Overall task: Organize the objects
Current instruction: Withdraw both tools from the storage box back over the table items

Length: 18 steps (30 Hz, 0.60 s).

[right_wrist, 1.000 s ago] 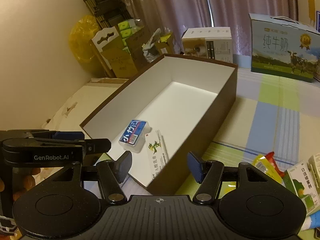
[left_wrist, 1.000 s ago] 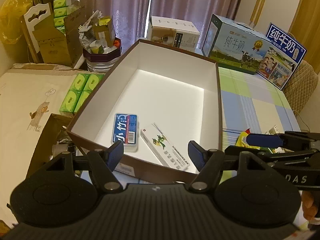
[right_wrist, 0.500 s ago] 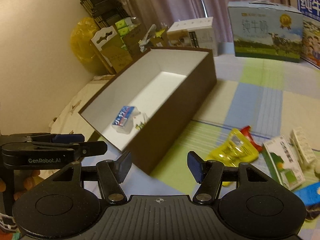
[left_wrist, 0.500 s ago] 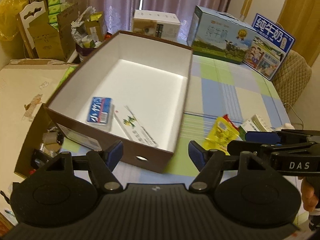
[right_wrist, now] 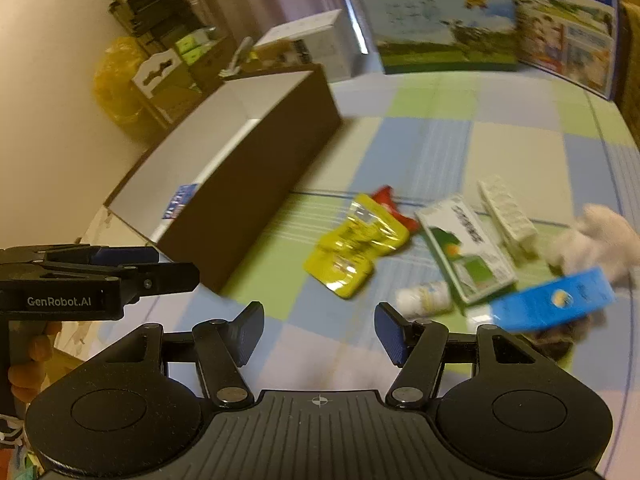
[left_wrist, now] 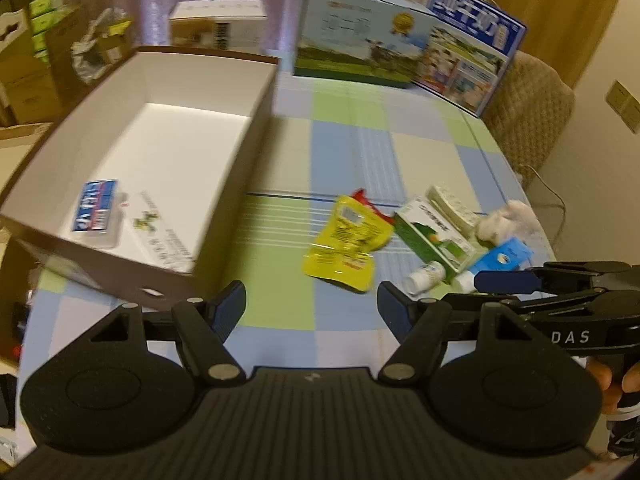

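Observation:
A brown open box (left_wrist: 224,216) (right_wrist: 256,184) with a white inside stands at the table's left. In it lie a blue-labelled pack (left_wrist: 94,210) and a long white carton (left_wrist: 160,236). On the checked cloth to its right lie a yellow pouch (left_wrist: 346,246) (right_wrist: 356,248), a green-and-white carton (left_wrist: 434,236) (right_wrist: 466,252), a white blister strip (right_wrist: 508,212), a small white bottle (right_wrist: 424,298), a blue box (right_wrist: 554,304) and a white fluffy wad (left_wrist: 504,222). My left gripper (left_wrist: 312,306) is open and empty above the near table. My right gripper (right_wrist: 320,326) is open and empty, just short of the bottle.
Two milk cartons (left_wrist: 360,44) (left_wrist: 468,52) and a white box (left_wrist: 218,24) stand along the table's far edge. Cardboard boxes and clutter (left_wrist: 36,52) stand beyond the table's left side. A padded chair (left_wrist: 528,108) is at the right.
Both grippers have swung right, away from over the brown box, toward the loose items on the cloth. Both stayed open and empty.

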Motion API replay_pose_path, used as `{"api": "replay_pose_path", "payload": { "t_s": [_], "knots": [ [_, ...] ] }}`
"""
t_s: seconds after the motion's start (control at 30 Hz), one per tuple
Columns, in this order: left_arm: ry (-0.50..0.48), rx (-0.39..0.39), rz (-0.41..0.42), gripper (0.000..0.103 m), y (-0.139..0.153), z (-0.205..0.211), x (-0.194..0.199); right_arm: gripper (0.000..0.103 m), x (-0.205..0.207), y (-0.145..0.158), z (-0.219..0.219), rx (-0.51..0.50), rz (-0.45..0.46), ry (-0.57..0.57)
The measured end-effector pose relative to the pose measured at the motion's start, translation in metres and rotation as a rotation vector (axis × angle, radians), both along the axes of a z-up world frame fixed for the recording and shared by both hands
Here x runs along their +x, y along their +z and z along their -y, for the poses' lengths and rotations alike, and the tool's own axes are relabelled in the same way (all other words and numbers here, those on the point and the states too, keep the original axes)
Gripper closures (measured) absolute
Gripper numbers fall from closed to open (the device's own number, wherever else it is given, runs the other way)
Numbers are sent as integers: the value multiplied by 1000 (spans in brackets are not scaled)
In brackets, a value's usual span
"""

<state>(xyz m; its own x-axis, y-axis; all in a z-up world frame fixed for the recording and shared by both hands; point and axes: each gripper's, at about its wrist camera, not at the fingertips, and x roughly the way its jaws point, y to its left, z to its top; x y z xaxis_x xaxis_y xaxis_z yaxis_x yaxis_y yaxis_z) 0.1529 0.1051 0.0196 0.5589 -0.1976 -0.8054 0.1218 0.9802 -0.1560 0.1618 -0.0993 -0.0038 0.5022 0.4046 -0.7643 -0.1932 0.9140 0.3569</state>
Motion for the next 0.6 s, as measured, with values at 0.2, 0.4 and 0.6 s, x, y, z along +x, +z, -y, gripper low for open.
{"api": "replay_pose_path", "payload": {
  "t_s": [0.2, 0.4, 0.6],
  "knots": [
    [-62, -3, -17, 34, -10, 31, 7, 45, -13, -5, 33, -17, -30, -92],
    [-111, 7, -43, 34, -26, 56, 19, 45, -22, -14, 71, -22, -62, -206],
    [-145, 31, -58, 34, -49, 74, 38, 45, -26, -22, 102, -21, -68, -322]
  ]
}}
